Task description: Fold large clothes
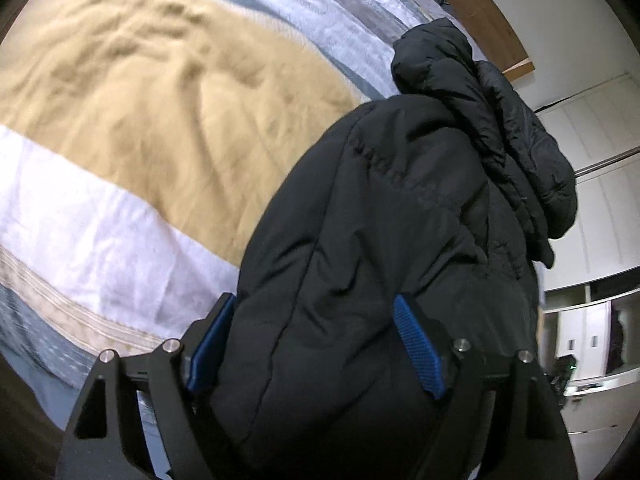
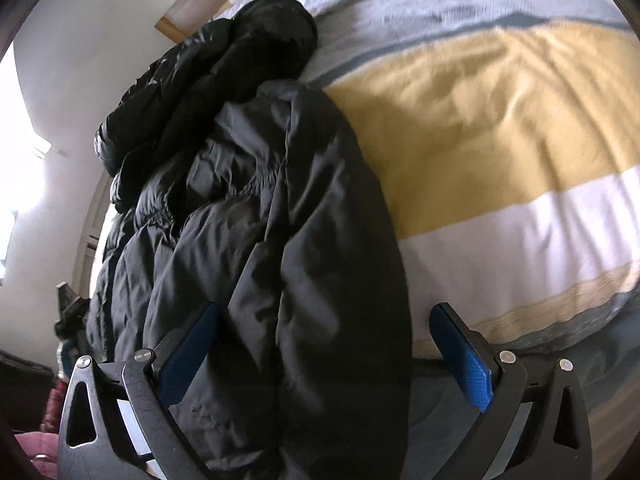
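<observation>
A black puffer jacket [image 1: 400, 200] lies in a long folded bundle along the edge of the bed, its hood end bunched up at the far end. In the left wrist view my left gripper [image 1: 316, 304] stands open astride the near end of the jacket; the padding bulges between the blue pads [image 1: 420, 348], and the face of the right-hand one shows bare. In the right wrist view the same jacket [image 2: 280, 200] runs away from me. My right gripper [image 2: 326, 308] is open around its near end, with a clear gap between the fabric and the right pad [image 2: 460, 356].
The jacket rests on a bedspread [image 1: 140, 100] with tan, white and grey-blue stripes, which also shows in the right wrist view [image 2: 500, 120]. A wooden headboard [image 1: 480, 12] stands at the far end. White cupboards [image 1: 600, 220] stand beyond the bed's edge, and a pink cloth [image 2: 52, 400] lies low beside it.
</observation>
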A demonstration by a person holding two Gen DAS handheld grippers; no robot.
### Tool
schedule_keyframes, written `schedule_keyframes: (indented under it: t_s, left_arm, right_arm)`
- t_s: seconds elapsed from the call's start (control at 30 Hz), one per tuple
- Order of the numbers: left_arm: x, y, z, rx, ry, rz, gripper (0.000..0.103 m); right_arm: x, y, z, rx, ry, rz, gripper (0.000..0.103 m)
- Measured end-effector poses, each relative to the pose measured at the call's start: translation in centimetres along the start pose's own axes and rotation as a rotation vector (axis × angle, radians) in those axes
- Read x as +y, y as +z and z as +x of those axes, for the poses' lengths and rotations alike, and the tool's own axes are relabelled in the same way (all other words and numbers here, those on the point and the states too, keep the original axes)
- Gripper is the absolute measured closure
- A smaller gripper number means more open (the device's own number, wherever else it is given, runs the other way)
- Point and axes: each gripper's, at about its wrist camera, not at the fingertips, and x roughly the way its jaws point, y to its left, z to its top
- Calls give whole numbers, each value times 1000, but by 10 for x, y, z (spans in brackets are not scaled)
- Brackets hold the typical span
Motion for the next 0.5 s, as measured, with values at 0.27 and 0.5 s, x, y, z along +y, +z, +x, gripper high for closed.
schedule_keyframes:
  t_s: [0.27,0.5]
  left_arm:
    - [15,-6,-4,17,-191,-68,25]
    - [14,-14,-5,13,-242,-55,25]
  right_arm:
    - [-1,-1,15,69,70,31,0]
    - [3,-4,22,123,122,14,0]
